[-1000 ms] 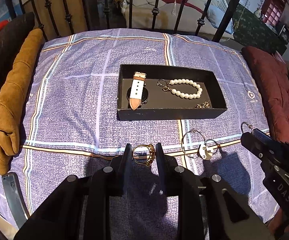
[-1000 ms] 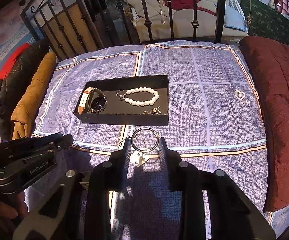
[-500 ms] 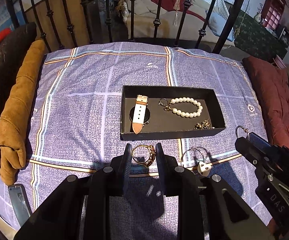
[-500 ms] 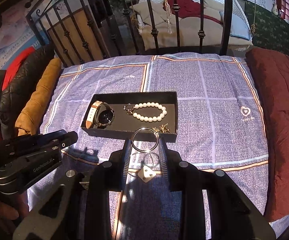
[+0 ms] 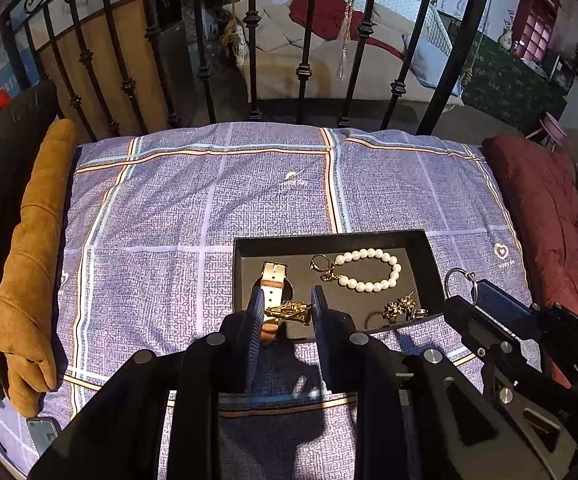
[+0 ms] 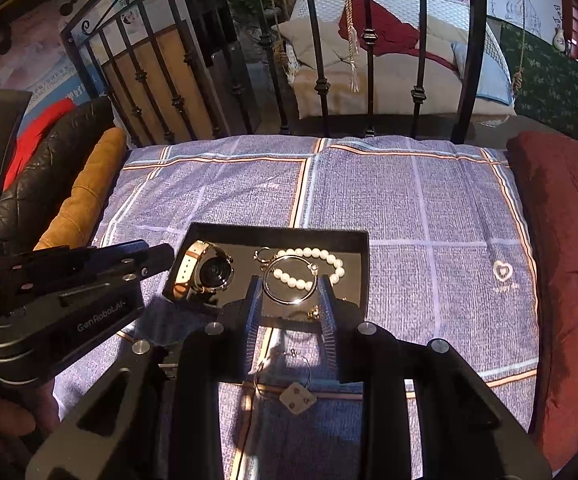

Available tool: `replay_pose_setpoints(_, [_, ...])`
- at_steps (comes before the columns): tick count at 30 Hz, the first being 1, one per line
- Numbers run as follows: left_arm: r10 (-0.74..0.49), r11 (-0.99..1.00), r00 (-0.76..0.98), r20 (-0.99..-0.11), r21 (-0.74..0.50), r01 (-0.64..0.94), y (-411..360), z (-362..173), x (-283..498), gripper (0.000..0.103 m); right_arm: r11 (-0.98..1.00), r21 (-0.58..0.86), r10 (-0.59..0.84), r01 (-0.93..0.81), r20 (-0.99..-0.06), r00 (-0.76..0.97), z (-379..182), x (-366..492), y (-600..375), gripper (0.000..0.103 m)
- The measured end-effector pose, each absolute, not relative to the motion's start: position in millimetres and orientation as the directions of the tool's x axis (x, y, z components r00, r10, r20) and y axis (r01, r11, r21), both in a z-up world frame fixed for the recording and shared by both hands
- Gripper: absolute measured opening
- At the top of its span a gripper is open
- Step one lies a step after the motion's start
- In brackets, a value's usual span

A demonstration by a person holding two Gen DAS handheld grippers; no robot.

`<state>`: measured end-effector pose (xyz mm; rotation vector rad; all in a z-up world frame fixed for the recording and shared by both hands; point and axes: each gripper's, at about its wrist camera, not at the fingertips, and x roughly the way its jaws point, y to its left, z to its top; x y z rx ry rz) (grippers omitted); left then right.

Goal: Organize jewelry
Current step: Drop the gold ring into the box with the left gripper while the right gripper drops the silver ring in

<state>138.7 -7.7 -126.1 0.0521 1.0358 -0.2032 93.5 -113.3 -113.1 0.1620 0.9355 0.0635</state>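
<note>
1. Between the fingers of my left gripper (image 5: 287,314) I pinch a gold ring (image 5: 287,312); both pads press on its sides, and it hangs above the near left part of the black box (image 5: 331,240).
2. Clamped in my right gripper (image 6: 291,300) is a silver hoop (image 6: 290,280), held upright between the two pads over the near edge of the box.
3. From that hoop a thinner ring with a small pale tag (image 6: 298,397) dangles down between the gripper's arms, above the bedspread (image 6: 429,208).
4. Inside the box, at the left, lies a watch (image 6: 205,272) with a tan and white strap and a dark round face.
5. To the right of the watch, toward the far wall, lies a pearl bracelet (image 5: 369,270) with a small gold clasp at its left end.
6. At the near right corner of the box sits a small heap of gold pieces (image 5: 401,308); I cannot tell what they are.
7. The box rests on the purple checked bedspread, near me and a little right of the middle.
8. A tan cushion (image 5: 33,256) runs along the left edge of the bed, with a black quilted one just beyond it, and a dark red cushion (image 5: 549,216) lies along the right edge.
9. Black iron rails (image 5: 305,40) stand at the far end.
</note>
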Motion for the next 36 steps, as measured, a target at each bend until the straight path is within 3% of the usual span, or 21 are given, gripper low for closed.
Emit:
replay_pose_setpoints(19, [-0.150, 0.976, 0.460, -0.875, -0.055, 0.212, -18, -145, 181, 0.024, 0.987, 0.157, 0.120, 0.017, -0.815, 0.567, -131, 132, -114, 0.029])
replay_pose_setpoints(22, [-0.150, 0.976, 0.448, -0.881, -0.059, 0.211, -18, -150, 184, 0.029, 0.987, 0.157, 0.117, 0.023, -0.821, 0.559, -135, 136, -116, 0.029])
replay_pose_setpoints(27, [-0.139, 0.978, 0.433, -0.891, -0.054, 0.203, -19, -156, 189, 0.046, 0.988, 0.153, 0.111, 0.031, -0.830, 0.547, -141, 139, -119, 0.029])
replay_pose_setpoints(36, [-0.111, 0.982, 0.434, -0.894, -0.033, 0.185, -9, -154, 184, 0.052, 0.983, 0.163, 0.094, 0.082, -0.840, 0.535, -145, 133, -133, 0.029])
